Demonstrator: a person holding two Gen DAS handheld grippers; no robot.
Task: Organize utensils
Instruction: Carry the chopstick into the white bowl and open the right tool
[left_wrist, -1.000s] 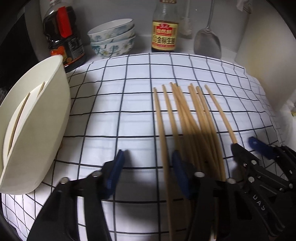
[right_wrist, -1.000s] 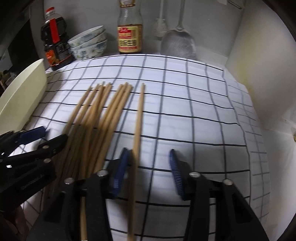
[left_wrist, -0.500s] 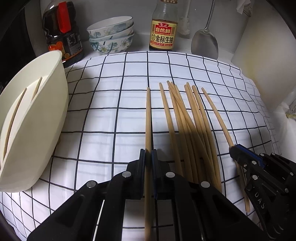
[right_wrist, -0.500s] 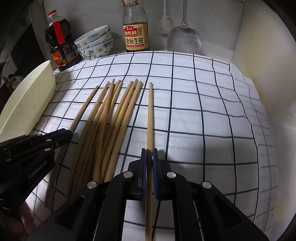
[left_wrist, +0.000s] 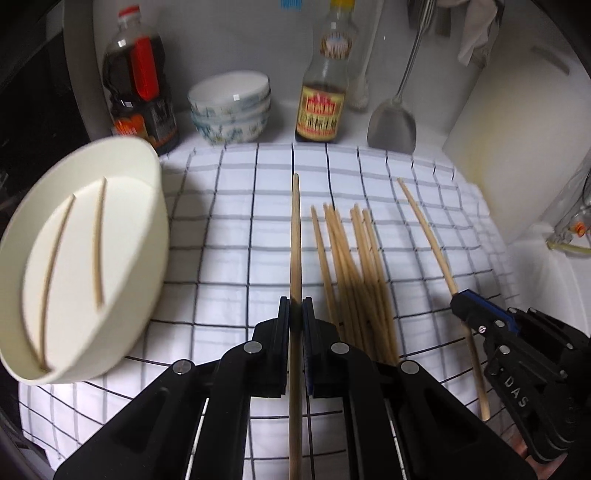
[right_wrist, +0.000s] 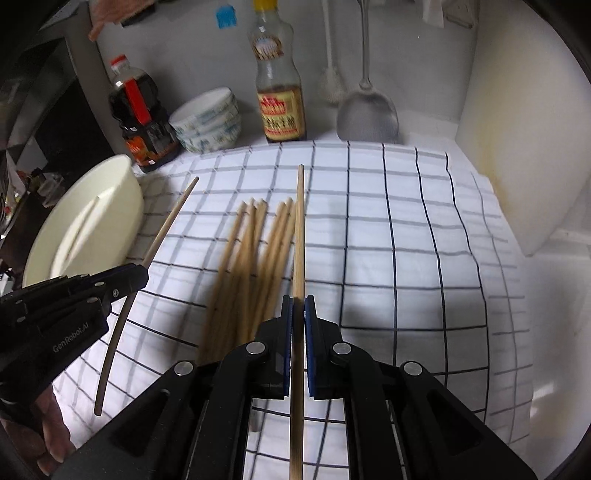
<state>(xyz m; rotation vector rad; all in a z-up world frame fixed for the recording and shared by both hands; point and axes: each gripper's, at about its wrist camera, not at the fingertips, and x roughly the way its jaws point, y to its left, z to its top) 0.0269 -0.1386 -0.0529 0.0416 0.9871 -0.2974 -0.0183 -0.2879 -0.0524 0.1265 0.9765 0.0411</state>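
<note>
A white cloth with a dark grid (left_wrist: 229, 258) covers the desk, and at its far edge stand a tall sauce bottle (left_wrist: 322, 99), a dark bottle with a red label (left_wrist: 142, 88), stacked patterned bowls (left_wrist: 231, 107) and a metal spatula (left_wrist: 392, 123) leaning at the wall. Taking the pile of loose chopsticks (left_wrist: 354, 273) on the cloth as landmark: the left hand-held gripper (left_wrist: 295, 314) is just left of it, jaws clenched on a single chopstick (left_wrist: 295, 236) that runs straight ahead between the blue pads and appears lifted off the cloth, though blur makes that hard to confirm. The right hand-held gripper (right_wrist: 298, 314) is just right of the pile, likewise clamped on one chopstick (right_wrist: 299, 236) that points toward the sauce bottle. Well left of the pile a cream tray (left_wrist: 122, 173) lies tilted, with two chopsticks (left_wrist: 98, 240) resting inside it. In the right wrist view part of a hand (right_wrist: 51, 439) shows below the left hand-held gripper.
</note>
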